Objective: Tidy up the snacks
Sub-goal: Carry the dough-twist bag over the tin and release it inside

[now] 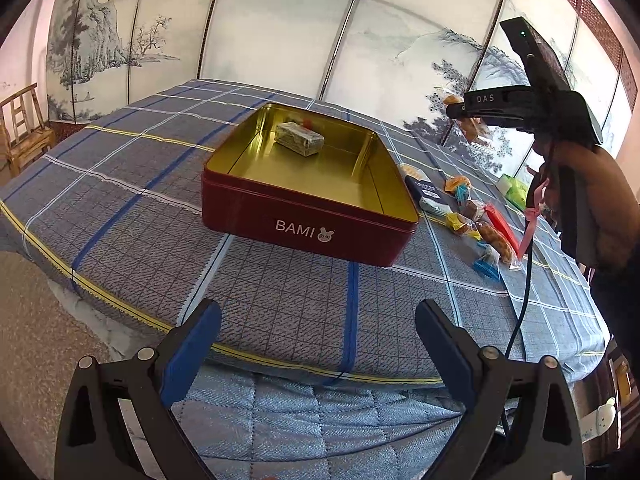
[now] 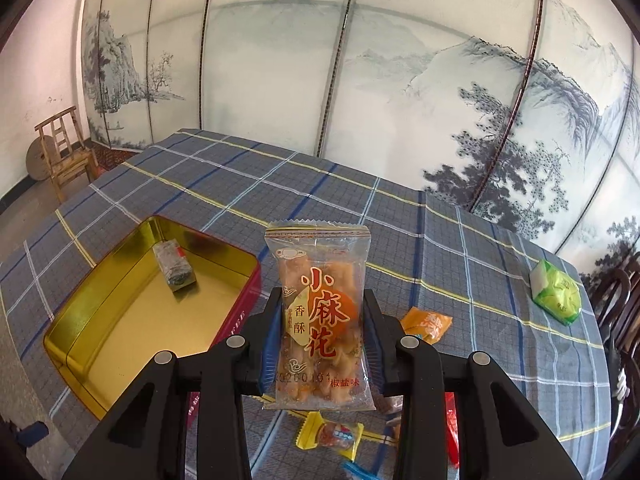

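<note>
Right gripper [image 2: 323, 344] fills the bottom centre of the right wrist view, clenched on a clear snack packet [image 2: 320, 312] held upright, pads pressing both long edges at mid-height. Left gripper [image 1: 318, 344], bottom of the left wrist view, is released, jaws spread with nothing between, hanging over the near edge of the table [image 1: 280, 312] with its plaid cloth.

Red tin [image 1: 308, 192], centre of the left wrist view, lid off, gold inside, holds one wrapped block [image 1: 299, 139] near its far wall. In the right wrist view the tin sits lower left of the held packet, which is not yet over it. Loose snacks [image 1: 476, 220] lie in a row just right of the tin. A green packet [image 2: 556, 296] lies well apart at the right edge of the right wrist view.

Risks, my read:
- Packet is slick film gripped only by its sides. It may slip or rotate between the pads during transfer.
- Too tight a squeeze may crush the brittle twists inside.
- A low approach may clip the tin rim and shove the tin.
- A drop onto the wrapped block would leave the packet propped up rather than flat.

Text:
- Tin front: "BAMI" plus a small rabbit logo.
- Packet: "小麻花", "香酥", "椒盐味", and a printed code only partly legible.
- Right gripper's body in the left wrist view: "DAS".
</note>
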`<state>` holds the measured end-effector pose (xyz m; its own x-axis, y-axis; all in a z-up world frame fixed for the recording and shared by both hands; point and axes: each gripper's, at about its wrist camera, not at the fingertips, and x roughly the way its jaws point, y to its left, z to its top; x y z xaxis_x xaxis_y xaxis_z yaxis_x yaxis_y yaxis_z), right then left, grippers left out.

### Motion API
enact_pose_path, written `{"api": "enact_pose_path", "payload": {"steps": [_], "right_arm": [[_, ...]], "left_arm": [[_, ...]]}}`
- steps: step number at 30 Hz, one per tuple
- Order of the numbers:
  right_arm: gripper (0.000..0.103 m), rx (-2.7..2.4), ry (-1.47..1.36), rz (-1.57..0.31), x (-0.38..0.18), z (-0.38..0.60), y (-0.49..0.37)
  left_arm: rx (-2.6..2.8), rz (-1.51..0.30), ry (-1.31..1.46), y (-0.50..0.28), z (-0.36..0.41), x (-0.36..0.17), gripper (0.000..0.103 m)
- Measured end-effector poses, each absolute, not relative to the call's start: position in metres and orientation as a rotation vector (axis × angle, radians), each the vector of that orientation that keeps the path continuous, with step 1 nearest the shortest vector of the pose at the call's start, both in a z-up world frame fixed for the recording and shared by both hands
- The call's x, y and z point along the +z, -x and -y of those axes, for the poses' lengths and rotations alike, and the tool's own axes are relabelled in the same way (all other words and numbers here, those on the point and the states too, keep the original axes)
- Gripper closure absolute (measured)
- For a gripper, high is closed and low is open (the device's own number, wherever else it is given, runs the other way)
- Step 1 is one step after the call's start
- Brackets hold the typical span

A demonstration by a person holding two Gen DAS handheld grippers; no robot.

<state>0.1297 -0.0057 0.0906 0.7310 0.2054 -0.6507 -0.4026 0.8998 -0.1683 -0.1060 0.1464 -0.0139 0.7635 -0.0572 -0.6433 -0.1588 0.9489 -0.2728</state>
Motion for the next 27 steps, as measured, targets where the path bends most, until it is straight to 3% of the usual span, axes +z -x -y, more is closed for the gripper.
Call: {"api": "enact_pose_path", "payload": {"steps": [27], "right_arm": [[0.065,0.49,0.389,-0.739,0.055,-0.08,-0.102]], "left_arm": [[0.145,-0.713,0.356,0.126,-0.178,-0.03,0.007]]}}
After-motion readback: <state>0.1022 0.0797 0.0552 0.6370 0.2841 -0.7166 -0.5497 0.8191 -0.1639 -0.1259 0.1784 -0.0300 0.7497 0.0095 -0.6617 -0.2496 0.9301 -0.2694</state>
